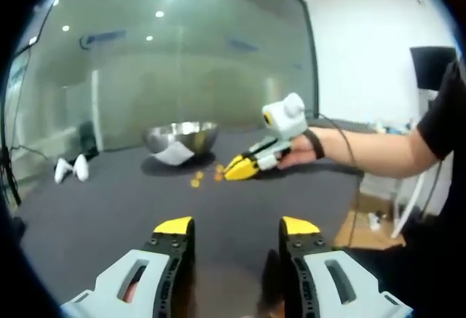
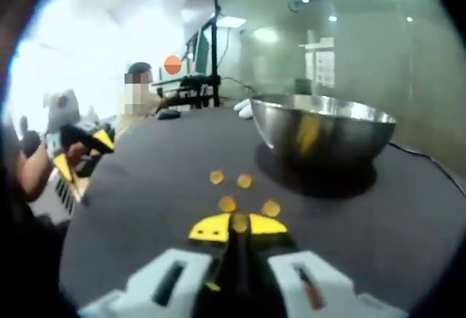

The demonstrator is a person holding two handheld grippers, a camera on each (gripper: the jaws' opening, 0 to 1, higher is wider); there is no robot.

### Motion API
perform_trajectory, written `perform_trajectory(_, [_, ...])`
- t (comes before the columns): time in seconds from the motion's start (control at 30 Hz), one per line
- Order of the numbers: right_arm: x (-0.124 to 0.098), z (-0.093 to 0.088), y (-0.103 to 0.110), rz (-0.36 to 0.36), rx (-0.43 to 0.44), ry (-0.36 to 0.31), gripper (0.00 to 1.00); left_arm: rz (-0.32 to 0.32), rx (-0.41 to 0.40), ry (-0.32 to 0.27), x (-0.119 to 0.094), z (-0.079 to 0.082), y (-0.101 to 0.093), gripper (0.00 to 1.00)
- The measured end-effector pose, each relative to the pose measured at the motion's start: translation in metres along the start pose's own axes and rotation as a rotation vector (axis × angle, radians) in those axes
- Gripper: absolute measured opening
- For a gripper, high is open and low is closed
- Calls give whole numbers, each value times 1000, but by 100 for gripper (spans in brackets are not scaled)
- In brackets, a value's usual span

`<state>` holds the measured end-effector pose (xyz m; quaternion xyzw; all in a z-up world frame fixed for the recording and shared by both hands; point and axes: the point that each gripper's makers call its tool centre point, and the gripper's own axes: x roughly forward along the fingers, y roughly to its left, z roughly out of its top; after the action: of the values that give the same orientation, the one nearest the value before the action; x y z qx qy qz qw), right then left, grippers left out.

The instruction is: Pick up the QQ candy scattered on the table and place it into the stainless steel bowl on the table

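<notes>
Yellow tips of the right gripper [image 2: 238,225] are pinched together on one candy [image 2: 239,221], low on the dark table [image 2: 145,209]. Grip is on a small round piece right at the tip, so it could squirt out on the lift, or the tips could drag the cloth if pressed harder.

Just beyond it lie four loose candies [image 2: 228,203], close together. A sweep forward would likely knock them farther apart.

Past those stands the steel bowl [image 2: 324,134], a little to the right, with bare table between. Its rim sits high above the table, so the gripper needs to rise before crossing or it may hit the wall and shove the bowl. A cable runs along the far right edge of the table, behind the bowl, out of the path.

The left gripper [image 1: 237,225] hovers with jaws spread wide and nothing between them, well back over bare table. In its view the right gripper [image 1: 242,167] is down among the candies [image 1: 196,180], with a white paper [image 1: 175,155] leaning at the bowl [image 1: 182,137]. The table's right edge is near the person's arm; plenty of room on the left.
</notes>
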<state>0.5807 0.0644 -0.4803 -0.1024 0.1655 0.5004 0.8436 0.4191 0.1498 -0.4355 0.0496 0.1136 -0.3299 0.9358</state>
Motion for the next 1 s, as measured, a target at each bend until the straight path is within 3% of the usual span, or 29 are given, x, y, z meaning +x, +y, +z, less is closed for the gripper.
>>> perform_trajectory(0.6, [-7,5,4,-17,-8,-27,9,-3,1,2,0,-1,1,47])
perform_trajectory(0.7, [-12,20,3,-20,-8,-75,9,-4,2,-1,-1,0,1,47])
perform_trajectory(0.8, [-21,47,5,-14,69,-172,9,-1,0,-3,-1,0,1,47])
perform_trajectory(0.93, [-36,84,-3,-81,99,-298,9,-4,-2,-5,-1,0,1,47])
perform_trajectory(1.0, [-36,91,-11,-113,76,-306,9,-4,-2,-3,-1,-1,-1,47])
